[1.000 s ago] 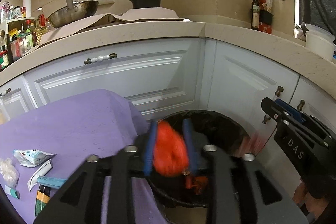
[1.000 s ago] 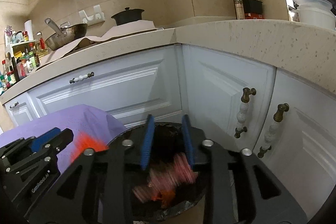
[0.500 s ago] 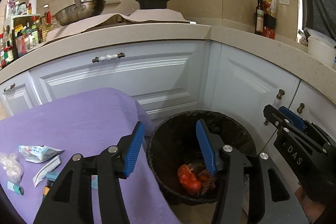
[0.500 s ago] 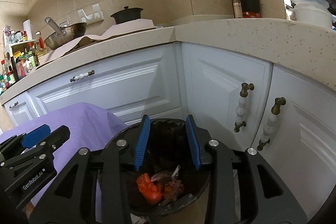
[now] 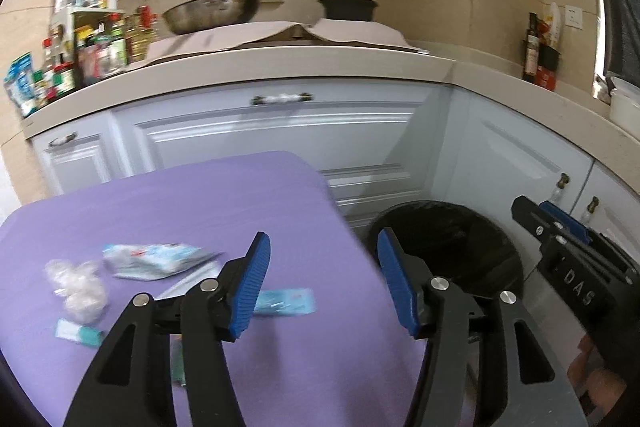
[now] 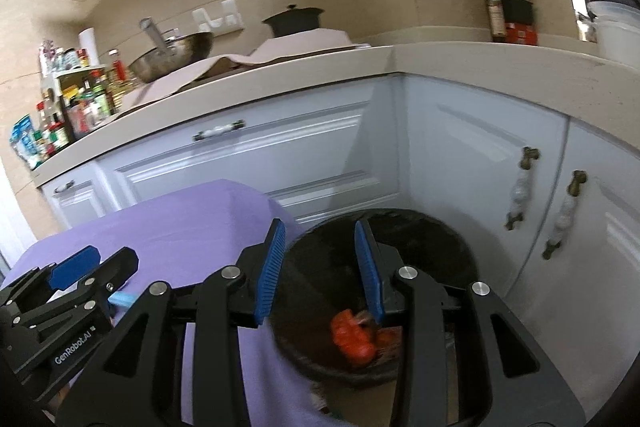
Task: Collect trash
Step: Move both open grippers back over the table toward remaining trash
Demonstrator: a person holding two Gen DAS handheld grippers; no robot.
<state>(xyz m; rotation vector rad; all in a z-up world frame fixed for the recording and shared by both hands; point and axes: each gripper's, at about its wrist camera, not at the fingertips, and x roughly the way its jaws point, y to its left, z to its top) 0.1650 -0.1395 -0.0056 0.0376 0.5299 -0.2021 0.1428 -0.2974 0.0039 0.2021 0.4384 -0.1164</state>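
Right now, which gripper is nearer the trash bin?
Right. The right gripper hangs over the trash bin rim; the left gripper, jaws opening and empty, is over the purple table.

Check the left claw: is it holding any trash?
No, the left claw is empty, its jaws opening over the purple table.

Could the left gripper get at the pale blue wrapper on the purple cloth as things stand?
Probably yes: the left gripper is empty, its jaws opening, and the pale blue wrapper lies uncovered on the purple cloth just ahead to its left.

Both wrist views look forward and slightly down at close range, sharing the purple table (image 5: 240,195) and black bin (image 6: 440,239).
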